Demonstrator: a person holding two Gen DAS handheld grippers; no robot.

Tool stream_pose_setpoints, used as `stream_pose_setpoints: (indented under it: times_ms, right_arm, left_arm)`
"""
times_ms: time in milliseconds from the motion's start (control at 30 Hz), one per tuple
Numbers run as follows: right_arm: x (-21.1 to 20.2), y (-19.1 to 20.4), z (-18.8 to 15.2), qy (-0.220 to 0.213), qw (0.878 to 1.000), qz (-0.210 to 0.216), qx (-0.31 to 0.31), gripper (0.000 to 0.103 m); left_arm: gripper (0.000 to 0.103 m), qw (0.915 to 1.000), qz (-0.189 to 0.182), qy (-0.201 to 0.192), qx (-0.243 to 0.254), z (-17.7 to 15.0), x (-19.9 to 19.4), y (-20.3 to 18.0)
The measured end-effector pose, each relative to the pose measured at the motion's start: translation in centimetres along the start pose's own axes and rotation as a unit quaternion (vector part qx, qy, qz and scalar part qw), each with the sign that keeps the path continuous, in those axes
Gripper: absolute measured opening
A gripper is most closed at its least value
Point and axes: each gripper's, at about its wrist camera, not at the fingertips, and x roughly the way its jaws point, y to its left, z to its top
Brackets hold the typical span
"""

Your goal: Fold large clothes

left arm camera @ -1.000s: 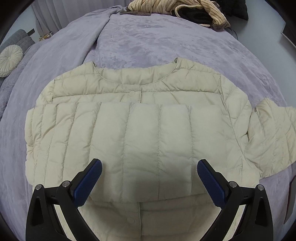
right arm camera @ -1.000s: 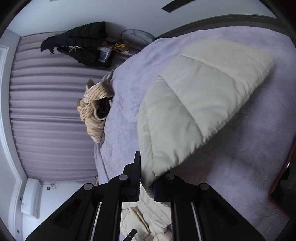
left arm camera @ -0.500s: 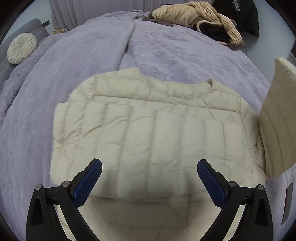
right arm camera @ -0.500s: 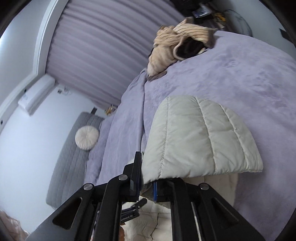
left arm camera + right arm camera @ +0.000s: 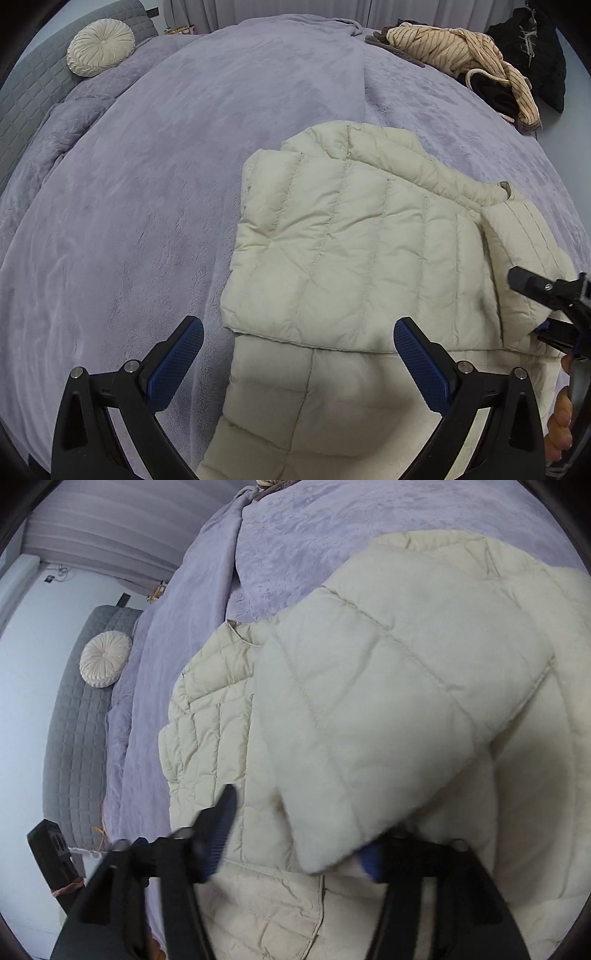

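jacket [image 5: 354, 258]: lay part-folded toward the bed's [image 5: 184, 184] near edge.
right tongs [image 5: 295, 845]: i'd just spread them wide, letting the sleeve [image 5: 369, 720] drop across the body.
left tongs [image 5: 299, 362]: wide, empty, above the hem.

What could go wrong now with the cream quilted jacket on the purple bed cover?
1. The right gripper jaws have just been opening with the folded sleeve between them; the puffy sleeve may spring back off the cream quilted jacket.
2. Pulling away, a jaw could catch the sleeve and undo the fold.
3. The left gripper hangs open, pinning nothing, so the layers may shift on the purple bed cover.
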Motion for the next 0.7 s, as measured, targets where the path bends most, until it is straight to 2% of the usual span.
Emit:
stream_pose_setpoints:
  times_ms: [67,167,200,233,267,300,400,467,600,700]
  right_arm:
    - [-1.6,-0.4,-0.3,-0.025,0.999,-0.018,0.01,0.079]
    - [-4.8,-1.0,-1.0,-0.086,0.995,-0.035,0.049,0.079]
    - [-5.7,-1.3,-0.9,-0.103,0.992,-0.036,0.062,0.07]
    - [-6.2,-1.3,-0.7,-0.116,0.99,-0.043,0.069,0.039]
    - [-6.5,-1.2,-0.4,-0.122,0.989,-0.054,0.067,0.02]
    - [-6.6,-0.6,0.0,-0.126,0.989,-0.055,0.056,0.009]
    - [-6.3,3.1,0.6,-0.131,0.989,-0.061,-0.026,0.009]
    - [-5.1,6.3,0.4,-0.116,0.987,-0.059,-0.091,0.009]
    - [-0.6,11.4,-1.1,-0.052,0.979,-0.07,-0.186,0.009]
    - [2.6,12.5,-2.9,-0.004,0.97,-0.095,-0.224,0.01]
  left_arm:
    - [0.103,1.0,-0.004,0.001,-0.003,-0.2,-0.1,0.2]
    - [0.103,0.9999,-0.011,-0.003,-0.012,-0.2,-0.5,0.7]
    - [0.103,0.9998,-0.012,-0.005,-0.013,-0.2,-0.6,0.9]
    - [0.103,0.9998,-0.012,-0.007,-0.013,-0.1,-0.7,1.1]
    - [0.103,0.9998,-0.011,-0.009,-0.013,-0.1,-0.8,1.3]
    - [0.103,0.9998,-0.01,-0.012,-0.014,-0.1,-0.9,1.5]
    - [0.103,0.9996,-0.004,-0.017,-0.021,-0.2,-1.3,2.6]
    - [0.103,0.9994,0.001,-0.018,-0.03,-0.2,-1.4,3.5]
    - [0.103,0.9984,0.018,-0.022,-0.049,-0.1,-1.7,5.4]
    - [0.103,0.9973,0.024,-0.026,-0.064,0.0,-1.9,6.8]
